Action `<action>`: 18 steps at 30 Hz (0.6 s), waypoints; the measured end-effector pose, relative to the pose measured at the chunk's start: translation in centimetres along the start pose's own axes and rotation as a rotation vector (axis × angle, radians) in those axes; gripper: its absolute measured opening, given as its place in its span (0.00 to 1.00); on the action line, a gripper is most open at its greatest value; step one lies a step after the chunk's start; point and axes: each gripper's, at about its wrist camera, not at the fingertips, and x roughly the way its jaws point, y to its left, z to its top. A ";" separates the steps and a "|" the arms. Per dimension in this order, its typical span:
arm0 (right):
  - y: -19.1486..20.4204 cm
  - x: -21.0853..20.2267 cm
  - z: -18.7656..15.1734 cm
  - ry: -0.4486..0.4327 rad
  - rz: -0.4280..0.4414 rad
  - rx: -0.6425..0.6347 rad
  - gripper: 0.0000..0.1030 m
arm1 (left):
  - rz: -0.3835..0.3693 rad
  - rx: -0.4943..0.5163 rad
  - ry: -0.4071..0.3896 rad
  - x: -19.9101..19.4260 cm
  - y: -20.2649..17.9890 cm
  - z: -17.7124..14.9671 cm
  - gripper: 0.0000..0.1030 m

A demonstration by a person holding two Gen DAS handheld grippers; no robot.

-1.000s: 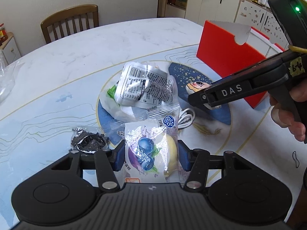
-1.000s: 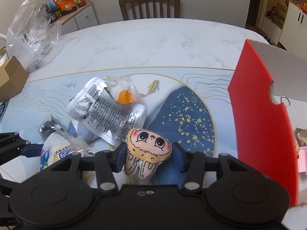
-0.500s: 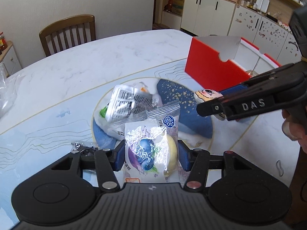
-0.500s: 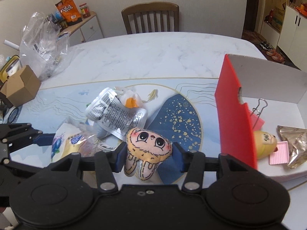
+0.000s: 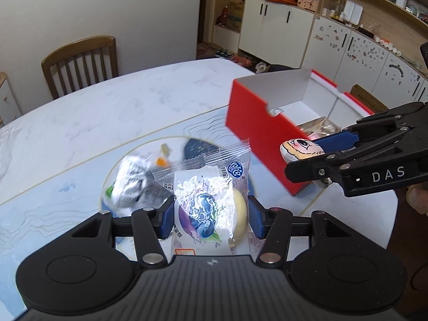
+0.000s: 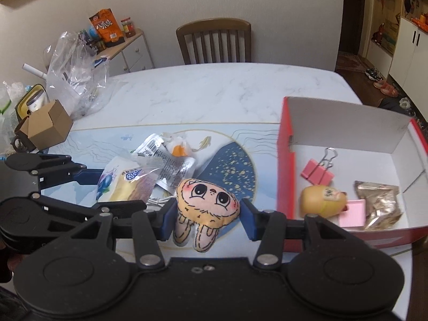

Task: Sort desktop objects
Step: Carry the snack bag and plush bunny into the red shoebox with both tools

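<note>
My left gripper (image 5: 210,215) is shut on a clear-wrapped blueberry cake packet (image 5: 211,206) and holds it above the table; the packet also shows in the right wrist view (image 6: 125,182). My right gripper (image 6: 206,214) is shut on a small plush face toy (image 6: 206,203), held in the air just left of the red box (image 6: 286,160); the toy also shows in the left wrist view (image 5: 302,147). The box (image 5: 256,128) holds a pink binder clip (image 6: 317,174), a yellow plush (image 6: 323,200), a pink pad (image 6: 353,214) and a crinkled wrapper (image 6: 379,203).
A silver printed pouch (image 6: 174,163) and a white wrapper with orange (image 6: 178,147) lie on the blue mat (image 6: 230,171). A white cable (image 6: 160,200) lies below my right gripper. A cardboard box (image 6: 45,125) and plastic bags (image 6: 75,83) stand at the table's left. A chair (image 6: 214,42) stands beyond.
Both grippers have risen from the table with their objects. The right gripper has moved towards the red box, whose inside now shows.
</note>
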 end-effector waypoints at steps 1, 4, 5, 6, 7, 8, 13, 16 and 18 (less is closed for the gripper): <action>-0.4 -0.3 0.0 -0.003 0.001 0.001 0.47 | -0.002 0.005 -0.002 0.0 -0.5 0.3 0.52; -1.6 -1.5 -0.2 -0.008 -0.006 0.000 0.47 | -0.009 0.019 -0.008 0.0 -1.9 1.0 0.52; -2.0 -1.8 -0.3 -0.010 -0.006 -0.001 0.47 | -0.011 0.024 -0.008 0.1 -2.4 1.3 0.52; -2.5 -2.2 -0.4 -0.012 -0.004 -0.002 0.47 | -0.014 0.029 -0.009 0.2 -2.8 1.5 0.52; -2.9 -2.5 -0.4 -0.013 -0.004 -0.002 0.47 | -0.016 0.034 -0.009 0.3 -3.3 1.8 0.52; -3.4 -2.9 -0.5 -0.014 -0.007 -0.003 0.47 | -0.018 0.039 -0.009 0.4 -3.8 2.1 0.52; -5.9 -4.2 -0.7 -0.028 -0.014 0.000 0.47 | -0.023 0.064 -0.015 0.8 -6.3 3.4 0.52; -7.3 -4.7 -0.7 -0.034 -0.017 0.005 0.47 | -0.025 0.075 -0.017 1.3 -7.6 4.2 0.52; -8.3 -4.9 -0.7 -0.036 -0.019 0.006 0.47 | -0.027 0.081 -0.018 1.7 -8.5 4.6 0.52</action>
